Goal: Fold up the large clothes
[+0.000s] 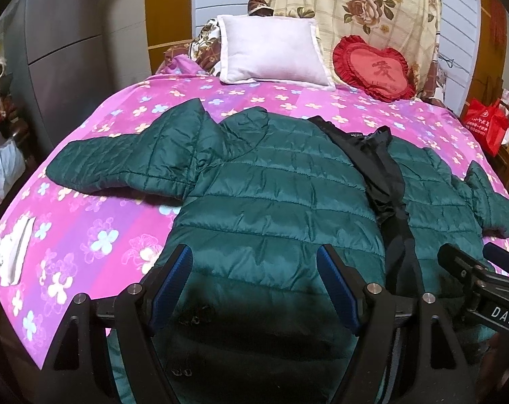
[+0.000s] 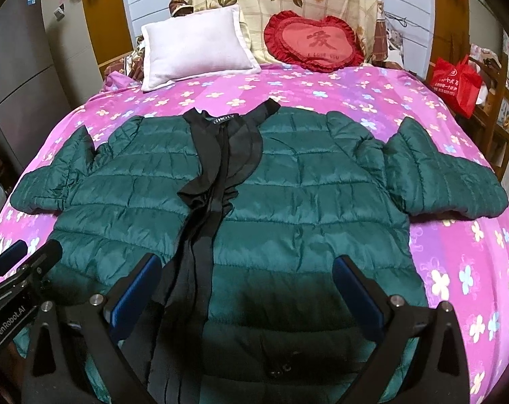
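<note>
Left gripper is hanging with its fingers spread wide, blue pads facing each other and nothing caught between them. Directly under and between the fingers the hem of the green jacket is lying flat, in shadow; whether the tips are touching the fabric cannot be told. Just right of the right-hand finger the black placket is running away up the jacket front. Beyond the fingertips the quilted body is spreading out, one sleeve reaching off to the left, the other bunching at far right. The right gripper's tips are showing at the right edge of this view.

Right gripper is also standing wide, pads apart, gripping nothing. Its fingers are straddling the lower jacket; the placket is passing just inside the left-hand finger and climbing to the collar. Sleeves are lying out to both sides beyond the fingers.

Further out, the jacket is resting front-up on a pink flowered bedsheet. Well beyond the collar, a white pillow and a red heart cushion are leaning at the head of the bed. A red bag is sitting off to the far right.
</note>
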